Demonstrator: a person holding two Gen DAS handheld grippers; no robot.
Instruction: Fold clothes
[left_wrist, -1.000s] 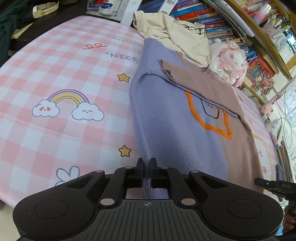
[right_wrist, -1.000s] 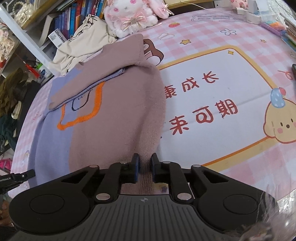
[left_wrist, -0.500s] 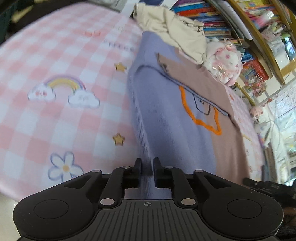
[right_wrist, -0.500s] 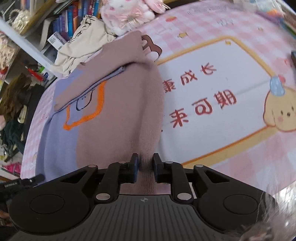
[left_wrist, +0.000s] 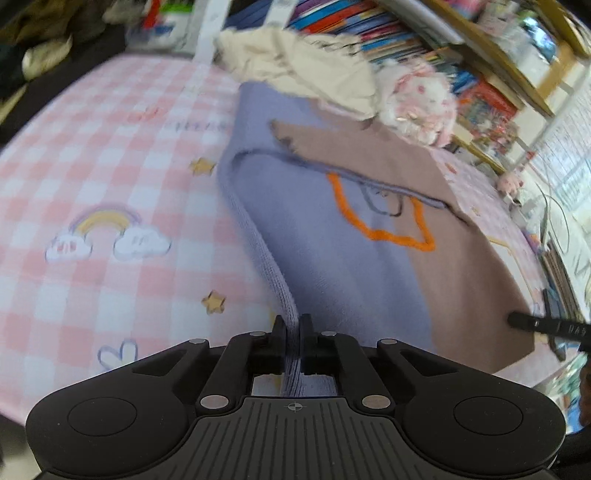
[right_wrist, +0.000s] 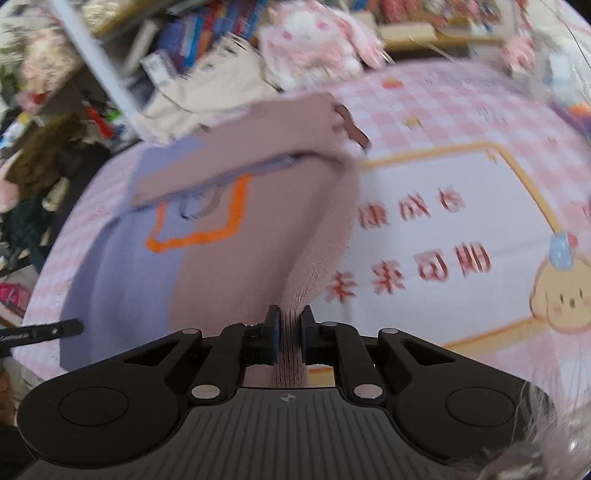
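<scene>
So you've got the sweater (left_wrist: 354, 266) spread flat on the pink checked tabletop (left_wrist: 92, 177), lilac half on one side, brownish-mauve half on the other, with the orange stitched outline in the middle and a sleeve folded across the upper part. Your left gripper (left_wrist: 293, 328) has its fingers clamped on the lilac hem edge at the near end of the sweater; they've just been closing, and the ribbed knit is bunched between them and lifted off the tabletop a bit. Your right gripper (right_wrist: 290, 321) is the same story on the mauve side: fingers pinched tight on the mauve hem corner, just been closing, with fabric squeezed between the blue pads. Beyond the far end of the sweater there's a cream garment (left_wrist: 303, 70) in a heap, partly overlapping the sweater's top edge, and a pink plush toy (right_wrist: 314, 37) just beside that. Everything's pretty motion-blurred, so finer detail is hard to call.
</scene>
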